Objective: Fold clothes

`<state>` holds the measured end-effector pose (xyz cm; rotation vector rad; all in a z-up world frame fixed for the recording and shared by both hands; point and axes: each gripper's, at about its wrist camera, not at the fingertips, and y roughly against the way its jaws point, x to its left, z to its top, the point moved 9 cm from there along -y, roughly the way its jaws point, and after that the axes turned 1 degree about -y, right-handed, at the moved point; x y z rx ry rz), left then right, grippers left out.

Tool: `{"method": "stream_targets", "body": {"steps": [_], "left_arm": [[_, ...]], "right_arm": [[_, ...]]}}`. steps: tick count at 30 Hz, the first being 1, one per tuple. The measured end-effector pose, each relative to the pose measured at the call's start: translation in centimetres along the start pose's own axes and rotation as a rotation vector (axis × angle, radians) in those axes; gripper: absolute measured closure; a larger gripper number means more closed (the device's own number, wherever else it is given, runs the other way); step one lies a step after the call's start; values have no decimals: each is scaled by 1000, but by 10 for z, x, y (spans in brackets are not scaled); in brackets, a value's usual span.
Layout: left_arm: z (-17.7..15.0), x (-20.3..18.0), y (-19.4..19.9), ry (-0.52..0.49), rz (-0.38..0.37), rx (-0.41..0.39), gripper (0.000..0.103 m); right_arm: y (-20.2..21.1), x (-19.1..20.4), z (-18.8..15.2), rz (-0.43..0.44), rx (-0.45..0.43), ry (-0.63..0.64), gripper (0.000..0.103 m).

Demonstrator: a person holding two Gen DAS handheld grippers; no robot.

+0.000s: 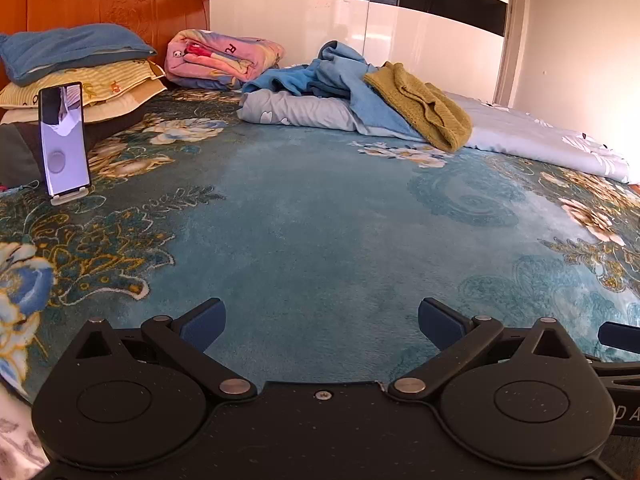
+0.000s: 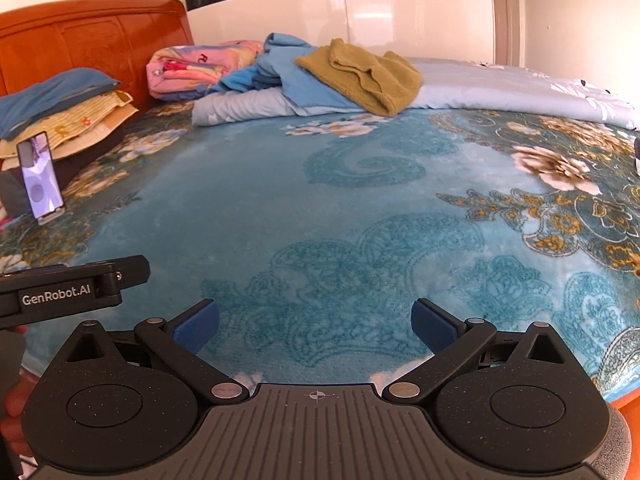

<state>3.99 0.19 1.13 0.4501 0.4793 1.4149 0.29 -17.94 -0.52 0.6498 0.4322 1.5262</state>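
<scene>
My left gripper (image 1: 322, 322) and right gripper (image 2: 315, 322) are both wide open and hold nothing. They hang over the bed (image 2: 320, 208). The clothes pile (image 1: 360, 92) sits far back, all messy. I think no folding is done yet.

The wide middle of the teal floral blanket (image 1: 312, 216) lies bare for passing, hemmed by a propped phone (image 1: 64, 140) and stacked pillows (image 1: 76, 68) at left, and heaped clothes (image 1: 360, 92) along the far side.
</scene>
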Motion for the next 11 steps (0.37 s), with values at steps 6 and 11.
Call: {"method": "stream_targets", "body": {"steps": [6,11], "left_arm": [[2,-6,4,-55,8,-38,1],[0,-9,2,-60,8,-24,1]], "right_arm": [[-2,-3,-3,2,15,-3,0],[-4,-6,-4,4,25,-10,0]]}}
